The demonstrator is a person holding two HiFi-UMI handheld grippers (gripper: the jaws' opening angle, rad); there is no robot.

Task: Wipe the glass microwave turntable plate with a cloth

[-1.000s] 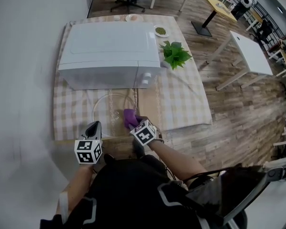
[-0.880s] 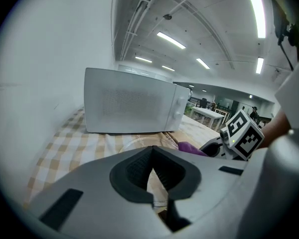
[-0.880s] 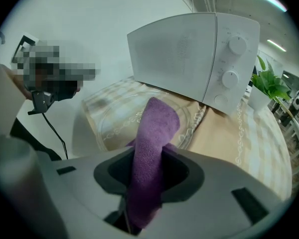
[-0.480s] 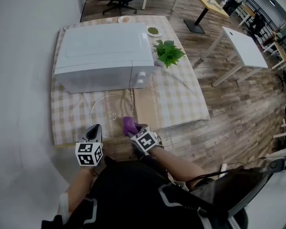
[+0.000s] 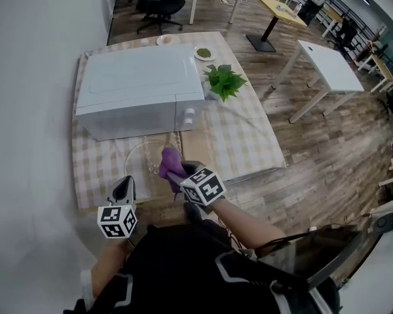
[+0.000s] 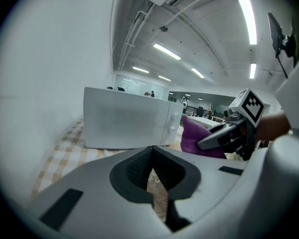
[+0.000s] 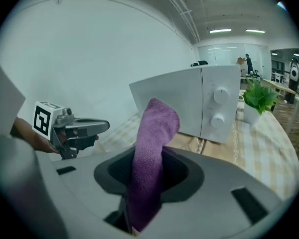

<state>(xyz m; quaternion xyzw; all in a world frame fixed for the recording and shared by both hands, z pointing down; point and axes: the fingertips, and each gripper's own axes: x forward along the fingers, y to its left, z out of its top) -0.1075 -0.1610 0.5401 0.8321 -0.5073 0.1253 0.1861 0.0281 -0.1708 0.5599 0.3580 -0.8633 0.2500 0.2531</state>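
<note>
A purple cloth (image 7: 152, 133) is clenched in the jaws of the right gripper (image 7: 145, 193) and held over the right part of the glass turntable plate (image 5: 146, 157). The jaws of the left gripper (image 6: 152, 176) are pressed together on nothing, just near of the plate's left rim. The plate is laid on the checked worktop (image 5: 245, 142), on the near side of the white microwave (image 5: 141, 84).

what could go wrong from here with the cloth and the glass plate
1. Most of the purple cloth sticks up loosely from the right claw, so the hard claw tips might scrape the glass plate instead.
2. The plate seems to lie near the front edge of the table; a firm wipe could slide it off.
</note>
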